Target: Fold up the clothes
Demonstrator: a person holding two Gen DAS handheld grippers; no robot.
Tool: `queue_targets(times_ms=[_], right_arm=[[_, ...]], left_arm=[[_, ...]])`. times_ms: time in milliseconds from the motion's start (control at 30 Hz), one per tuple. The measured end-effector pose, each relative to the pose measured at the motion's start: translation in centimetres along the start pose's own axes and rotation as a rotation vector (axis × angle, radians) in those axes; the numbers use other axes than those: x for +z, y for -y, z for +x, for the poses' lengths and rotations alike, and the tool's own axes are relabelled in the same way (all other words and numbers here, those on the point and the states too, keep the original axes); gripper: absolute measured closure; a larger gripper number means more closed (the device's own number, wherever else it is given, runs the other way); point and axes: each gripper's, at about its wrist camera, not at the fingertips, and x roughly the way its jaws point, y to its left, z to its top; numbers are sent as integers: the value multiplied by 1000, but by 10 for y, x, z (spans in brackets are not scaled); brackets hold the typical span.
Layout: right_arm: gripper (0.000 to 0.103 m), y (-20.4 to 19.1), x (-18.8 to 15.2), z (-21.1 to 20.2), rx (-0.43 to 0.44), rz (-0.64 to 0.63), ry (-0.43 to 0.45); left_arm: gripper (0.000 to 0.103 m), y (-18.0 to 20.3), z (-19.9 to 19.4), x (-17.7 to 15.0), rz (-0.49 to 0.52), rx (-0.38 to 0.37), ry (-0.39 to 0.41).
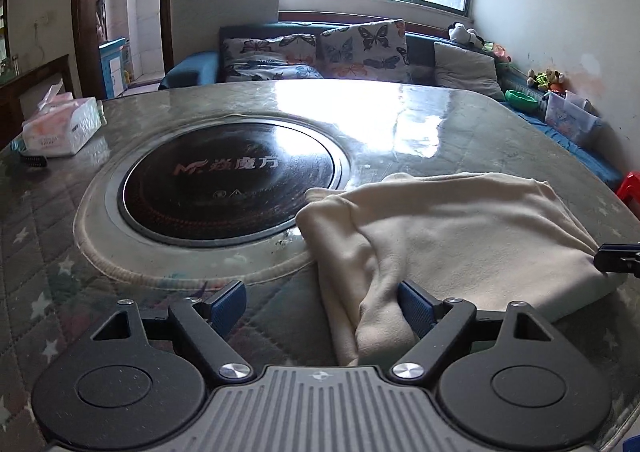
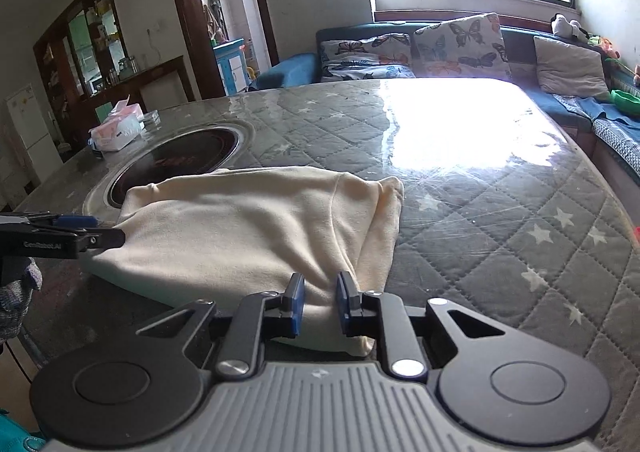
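The cream garment [image 2: 248, 228] lay partly folded on the quilted counter [image 2: 500, 220], its far edge beside the round inset hob [image 1: 228, 188]. The right tongs [image 2: 318, 302] stood narrow, pinching a bunched near corner of the cloth, apparently to anchor or lift that edge. The left tongs [image 1: 320, 306] stood wide, one pad [image 1: 416, 306] against a fold at the opposite near corner and nothing clamped, seemingly positioned to take hold. A tissue pack [image 1: 60, 128] sat well apart.
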Motion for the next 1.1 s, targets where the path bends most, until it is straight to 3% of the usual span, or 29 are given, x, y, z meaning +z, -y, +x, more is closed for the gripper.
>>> queue_targets(times_ms=[200, 367, 433, 533, 567, 700, 833, 1100], right_arm=[[85, -8, 7, -1, -7, -41, 6], [85, -20, 15, 2, 30, -67, 27], [85, -24, 16, 8, 36, -82, 22], [85, -30, 16, 17, 40, -102, 7], [84, -30, 15, 19, 41, -104, 4], [81, -30, 13, 24, 39, -106, -15], [80, -31, 11, 26, 41, -117, -19], [80, -30, 15, 25, 51, -133, -33]], left_arm=[[24, -3, -8, 14, -8, -36, 53], [59, -12, 10, 24, -57, -58, 6], [65, -15, 17, 25, -80, -59, -15], [93, -15, 17, 27, -77, -85, 2], [95, -13, 15, 27, -61, -88, 17], [97, -4, 3, 30, 25, -77, 107], [97, -4, 22, 24, 47, -25, 42], [93, -5, 22, 30, 66, 19, 56]])
